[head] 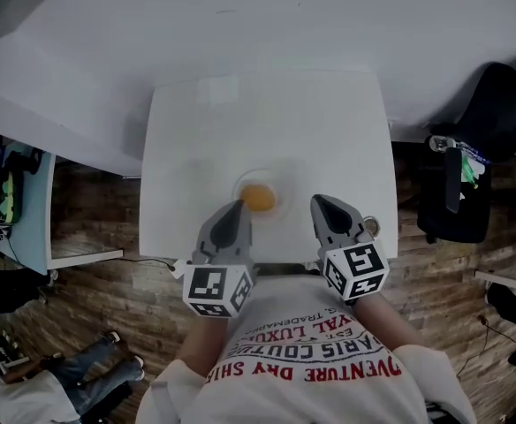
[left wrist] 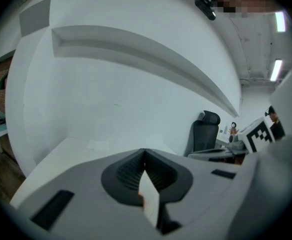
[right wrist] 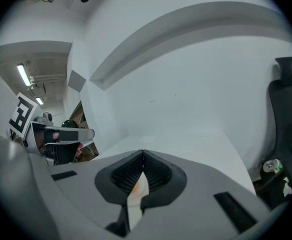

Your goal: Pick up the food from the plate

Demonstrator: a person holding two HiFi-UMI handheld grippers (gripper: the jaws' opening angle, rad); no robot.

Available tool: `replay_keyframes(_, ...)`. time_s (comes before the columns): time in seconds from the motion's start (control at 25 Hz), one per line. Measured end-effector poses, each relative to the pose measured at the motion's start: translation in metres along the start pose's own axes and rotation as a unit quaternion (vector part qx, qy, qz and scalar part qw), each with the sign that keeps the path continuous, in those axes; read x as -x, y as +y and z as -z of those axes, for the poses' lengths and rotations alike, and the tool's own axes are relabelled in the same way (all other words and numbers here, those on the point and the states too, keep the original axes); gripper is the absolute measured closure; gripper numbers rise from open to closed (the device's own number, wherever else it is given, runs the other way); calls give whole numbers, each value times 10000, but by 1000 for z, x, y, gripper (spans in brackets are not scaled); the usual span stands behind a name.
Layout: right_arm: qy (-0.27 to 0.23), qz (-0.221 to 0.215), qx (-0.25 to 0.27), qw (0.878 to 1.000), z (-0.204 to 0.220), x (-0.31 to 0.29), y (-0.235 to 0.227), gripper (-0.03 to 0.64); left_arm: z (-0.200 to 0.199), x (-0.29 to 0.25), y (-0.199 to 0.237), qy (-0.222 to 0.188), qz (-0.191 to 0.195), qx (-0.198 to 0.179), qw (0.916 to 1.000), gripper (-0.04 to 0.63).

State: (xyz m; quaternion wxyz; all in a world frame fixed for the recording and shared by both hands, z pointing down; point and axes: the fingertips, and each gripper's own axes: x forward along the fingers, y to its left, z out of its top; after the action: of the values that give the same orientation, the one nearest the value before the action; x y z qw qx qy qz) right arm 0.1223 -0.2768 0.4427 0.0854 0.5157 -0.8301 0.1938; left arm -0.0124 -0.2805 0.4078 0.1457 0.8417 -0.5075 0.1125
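Observation:
An orange round piece of food (head: 258, 198) lies on a pale plate (head: 256, 172) near the front of the white table (head: 267, 122). My left gripper (head: 238, 205) hovers just left of the food, its jaws closed tip to tip with nothing held. My right gripper (head: 316, 200) sits a short way to the food's right, also shut and empty. In the left gripper view the gripper (left wrist: 145, 151) has its tips meeting. In the right gripper view the gripper (right wrist: 143, 153) is closed too, and a bit of the orange food (right wrist: 134, 186) shows in the slit below the tips.
A black office chair (head: 497, 113) and a dark bag (head: 452, 193) stand to the table's right. A small round object (head: 370, 226) sits by the table's front right corner. A light blue shelf unit (head: 28, 210) stands at left. A person's legs (head: 90, 369) rest on the wooden floor.

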Motion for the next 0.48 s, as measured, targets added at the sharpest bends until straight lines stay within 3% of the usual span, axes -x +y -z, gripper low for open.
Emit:
replay_keyframes(0.16,69,118,-90,9999,2,-14,-3,606,0,-14,4,127,204,-361,9991,589)
replay_keyframes(0.36,227,357,-184,9989,5,-30,-2,606,14,-33,24,670,485,-560,9950,589)
replay_keyframes(0.48,362,528,-287,9975,13,-39,-1,606,32,-43,33,1065,880,-594,9886,589)
